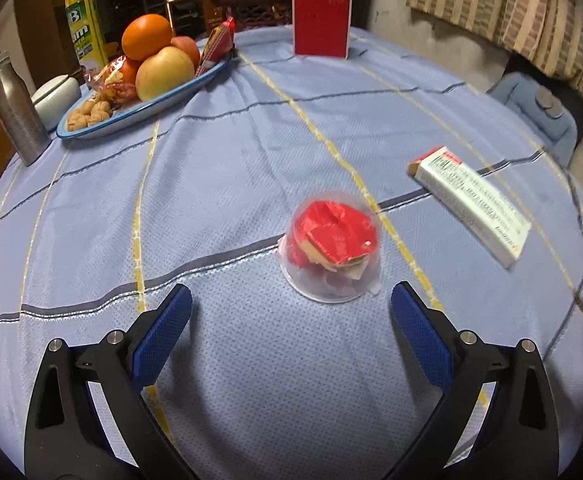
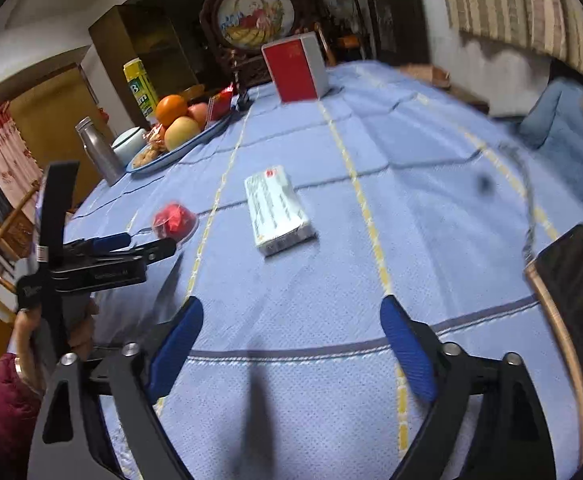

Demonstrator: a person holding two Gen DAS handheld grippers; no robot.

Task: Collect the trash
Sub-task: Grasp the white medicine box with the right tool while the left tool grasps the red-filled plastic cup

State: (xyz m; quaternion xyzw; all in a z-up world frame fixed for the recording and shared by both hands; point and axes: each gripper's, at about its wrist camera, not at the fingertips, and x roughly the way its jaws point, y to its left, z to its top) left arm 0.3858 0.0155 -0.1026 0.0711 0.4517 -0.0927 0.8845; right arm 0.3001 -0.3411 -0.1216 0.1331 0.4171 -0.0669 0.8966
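A clear plastic cup (image 1: 331, 252) lies upside down on the blue tablecloth with crumpled red paper scraps inside. My left gripper (image 1: 291, 300) is open and empty just short of it, with the cup between and slightly beyond the fingertips. The cup also shows in the right wrist view (image 2: 173, 220), with the left gripper (image 2: 147, 246) next to it. A white flat carton (image 1: 471, 204) lies to the right of the cup; it also shows in the right wrist view (image 2: 277, 210). My right gripper (image 2: 291, 312) is open and empty above the cloth, well short of the carton.
A red box (image 1: 321, 18) stands upright at the far edge. A blue-rimmed tray (image 1: 103, 130) holds fruit and nuts at the far left, beside a steel bottle (image 1: 13, 110) and a white bowl (image 1: 53, 94). A dark phone-like slab (image 2: 579, 280) lies at the right table edge.
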